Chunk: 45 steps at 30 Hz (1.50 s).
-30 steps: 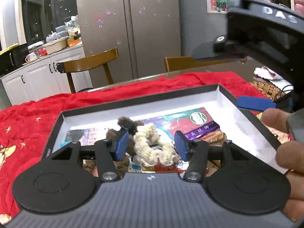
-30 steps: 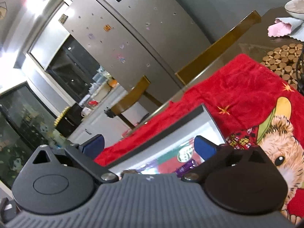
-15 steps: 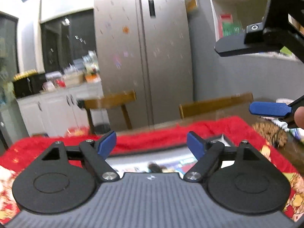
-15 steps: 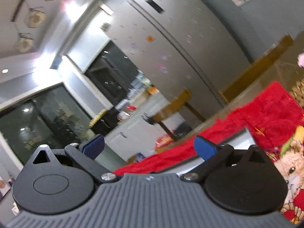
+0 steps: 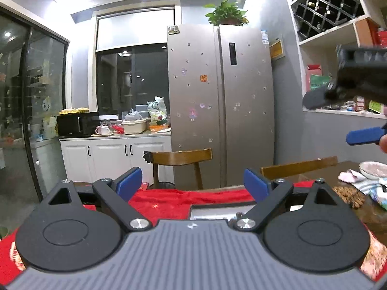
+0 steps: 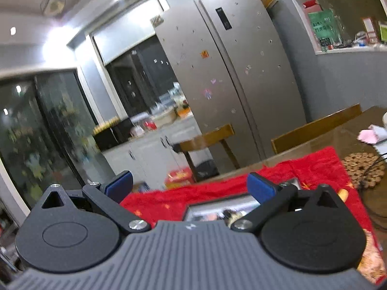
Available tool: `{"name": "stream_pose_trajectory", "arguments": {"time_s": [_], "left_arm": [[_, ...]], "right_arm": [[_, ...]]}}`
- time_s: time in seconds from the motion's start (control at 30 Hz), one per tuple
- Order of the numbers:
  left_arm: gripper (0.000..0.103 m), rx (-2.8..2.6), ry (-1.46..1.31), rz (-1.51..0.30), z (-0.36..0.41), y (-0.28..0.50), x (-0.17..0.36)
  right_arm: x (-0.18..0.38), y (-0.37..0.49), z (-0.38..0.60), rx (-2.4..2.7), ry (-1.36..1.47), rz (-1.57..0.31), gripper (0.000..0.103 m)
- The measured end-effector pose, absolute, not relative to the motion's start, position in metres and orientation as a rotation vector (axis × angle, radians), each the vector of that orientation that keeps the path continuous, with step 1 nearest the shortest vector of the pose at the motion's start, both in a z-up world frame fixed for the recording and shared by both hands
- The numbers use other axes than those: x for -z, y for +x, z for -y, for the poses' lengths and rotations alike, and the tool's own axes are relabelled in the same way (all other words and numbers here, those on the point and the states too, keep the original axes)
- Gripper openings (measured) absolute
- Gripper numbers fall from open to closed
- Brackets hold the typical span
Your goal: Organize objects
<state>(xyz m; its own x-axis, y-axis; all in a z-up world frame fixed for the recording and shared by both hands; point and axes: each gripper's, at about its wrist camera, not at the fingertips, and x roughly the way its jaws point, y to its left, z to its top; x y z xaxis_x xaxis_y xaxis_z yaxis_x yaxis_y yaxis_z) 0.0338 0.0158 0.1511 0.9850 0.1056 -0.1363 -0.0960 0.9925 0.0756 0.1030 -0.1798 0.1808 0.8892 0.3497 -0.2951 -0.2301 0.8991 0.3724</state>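
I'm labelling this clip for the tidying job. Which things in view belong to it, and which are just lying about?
Job:
left gripper, open, empty
right gripper, open, empty
box on the red cloth, a toy showing inside

Lying about:
cork trivet
pink tissue
bowl
chairs
fridge

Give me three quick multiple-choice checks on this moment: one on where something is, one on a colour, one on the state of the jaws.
1. Where is the potted plant?
A. on the floor
B. on top of the fridge
C. on the counter

2. What colour is the cloth under the box?
A. red
B. green
C. white

3. How do the left gripper jaws stand?
A. clamped on a toy
B. shut with nothing in them
C. wide apart with nothing in them

Answers:
1 B, its leaves sit above the fridge doors.
2 A, red fabric spreads around the box.
3 C, the blue pads stand far apart, having just been opening, with only the room between them.
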Motion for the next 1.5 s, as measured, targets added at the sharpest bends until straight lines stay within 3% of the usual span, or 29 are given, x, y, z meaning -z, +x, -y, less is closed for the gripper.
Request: {"name": "stream_pose_trajectory", "arguments": {"time_s": [0.2, 0.6, 0.93, 1.5], "left_arm": [[0.100, -0.041, -0.058, -0.220, -0.047, -0.019, -0.125], [0.100, -0.028, 0.057, -0.399, -0.034, -0.003, -0.018], [0.100, -0.024, 0.054, -0.475, -0.045, 0.015, 0.006], [0.100, -0.002, 0.032, -0.552, -0.044, 0.023, 0.012]], "right_arm": [[-0.124, 0.059, 0.184, -0.199, 0.269, -0.315, 0.103], [-0.004, 0.067, 0.181, 0.019, 0.115, -0.613, 0.103], [0.021, 0.059, 0.150, 0.007, -0.047, -0.667, 0.103], [0.021, 0.061, 0.147, -0.047, -0.046, -0.674, 0.103]]}}
